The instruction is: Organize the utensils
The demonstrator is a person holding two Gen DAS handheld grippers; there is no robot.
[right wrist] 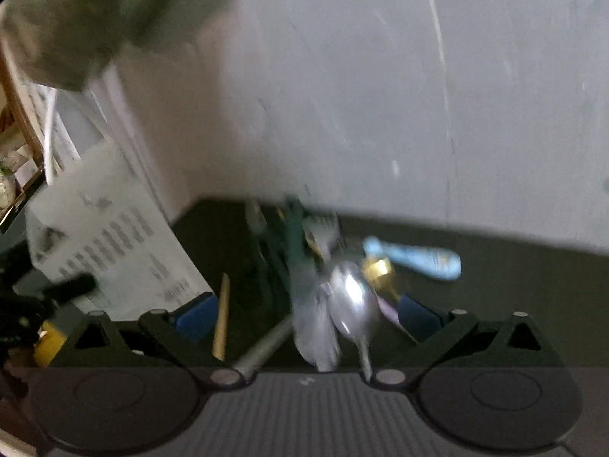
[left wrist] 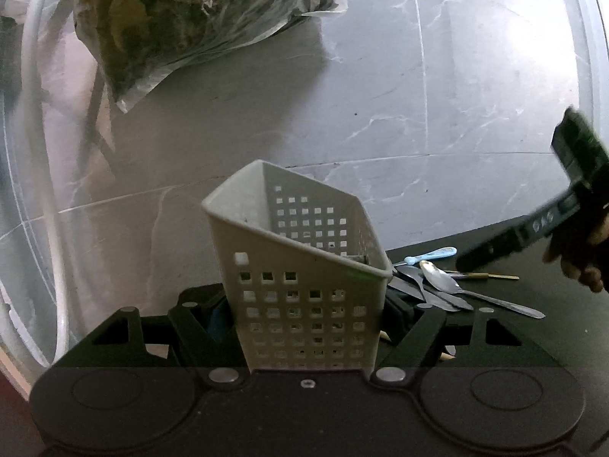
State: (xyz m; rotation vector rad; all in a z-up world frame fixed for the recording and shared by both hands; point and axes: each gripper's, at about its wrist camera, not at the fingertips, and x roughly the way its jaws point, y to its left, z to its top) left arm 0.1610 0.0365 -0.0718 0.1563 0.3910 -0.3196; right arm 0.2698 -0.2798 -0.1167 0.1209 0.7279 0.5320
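A white perforated utensil caddy leans tilted on the black tabletop, and my left gripper is shut on its lower walls. To its right lies a pile of utensils: a steel spoon, table knives and a light-blue-handled piece. My right gripper is open, its blue pads spread wide just over the pile, with the spoon, a wooden stick and a grey handle below, between the fingers. The right wrist view is blurred. The caddy shows at its left.
A grey marble-look floor lies beyond the black table. A plastic bag of dark stuff and a white hose sit at the left. A hand holds the right gripper at the right edge.
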